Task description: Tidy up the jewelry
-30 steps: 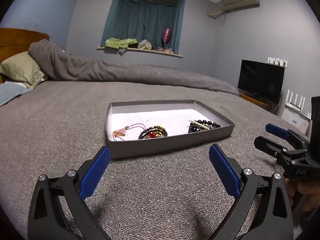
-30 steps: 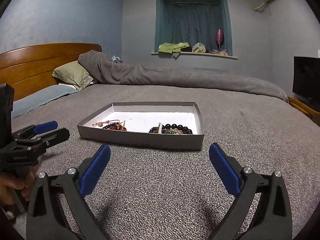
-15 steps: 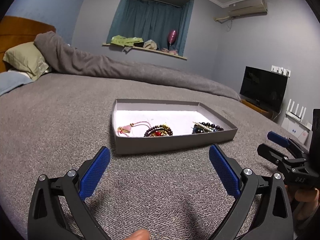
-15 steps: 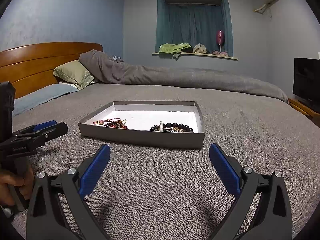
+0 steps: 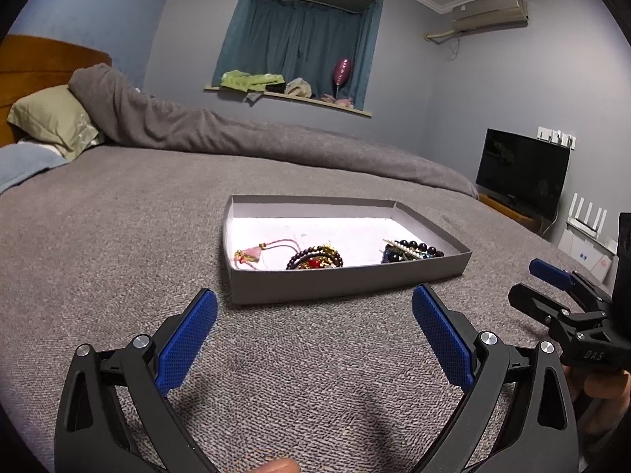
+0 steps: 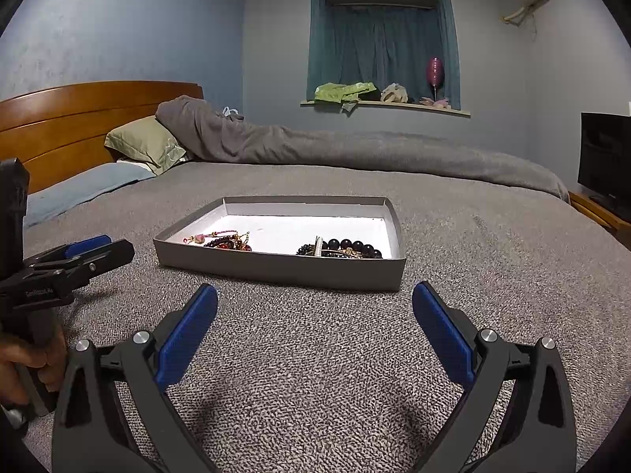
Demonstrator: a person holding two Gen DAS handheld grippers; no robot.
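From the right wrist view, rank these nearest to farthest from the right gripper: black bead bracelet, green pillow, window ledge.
From the right gripper, which is open:
1. Black bead bracelet, in the right end of the gray tray, just ahead.
2. Green pillow, far left by the headboard.
3. Window ledge, on the back wall beyond the bed.

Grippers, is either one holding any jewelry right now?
No. The left gripper and right gripper are open and empty; the jewelry lies in the tray.

Domestic bedroom: bed [image 6: 355, 205] with wooden headboard [image 6: 79, 118], green pillow [image 6: 146, 144] and grey duvet [image 6: 355, 153], curtained window [image 6: 382, 47], wall air conditioner [image 5: 489, 6], television [image 5: 522, 171] on a low stand.
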